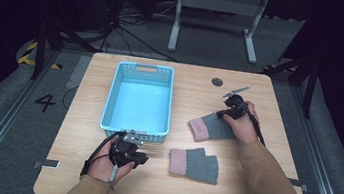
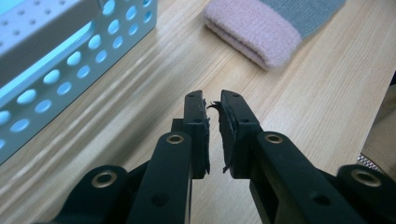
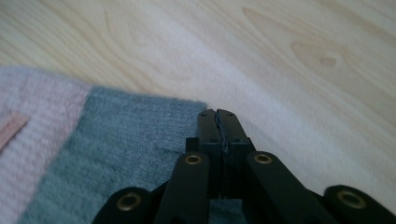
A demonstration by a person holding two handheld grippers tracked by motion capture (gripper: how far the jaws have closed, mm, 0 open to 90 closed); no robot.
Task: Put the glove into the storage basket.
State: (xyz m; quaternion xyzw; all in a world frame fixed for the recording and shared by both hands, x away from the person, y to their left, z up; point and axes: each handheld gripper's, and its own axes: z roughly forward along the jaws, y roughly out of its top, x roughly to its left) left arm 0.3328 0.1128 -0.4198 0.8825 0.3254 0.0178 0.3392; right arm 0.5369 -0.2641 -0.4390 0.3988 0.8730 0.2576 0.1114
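Resting closed-jawed right gripper [image 3: 217, 114] over grey mitten's [image 3: 121, 149] edge; left gripper [image 2: 212, 100] slightly parted, empty.

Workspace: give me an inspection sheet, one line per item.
Surface: light wood table, round grommet hole near the far edge.
Job's things: blue perforated basket, empty; two grey mitts with pink cuffs, far mitt, near mitt.
Clutter: nothing seen.
Grippers: left gripper slightly open, holding nothing, near the basket's front; right gripper shut at the far mitt's edge, grip on fabric unclear.
Cables: one trails from each gripper.
Surroundings: dark floor, white frame behind.
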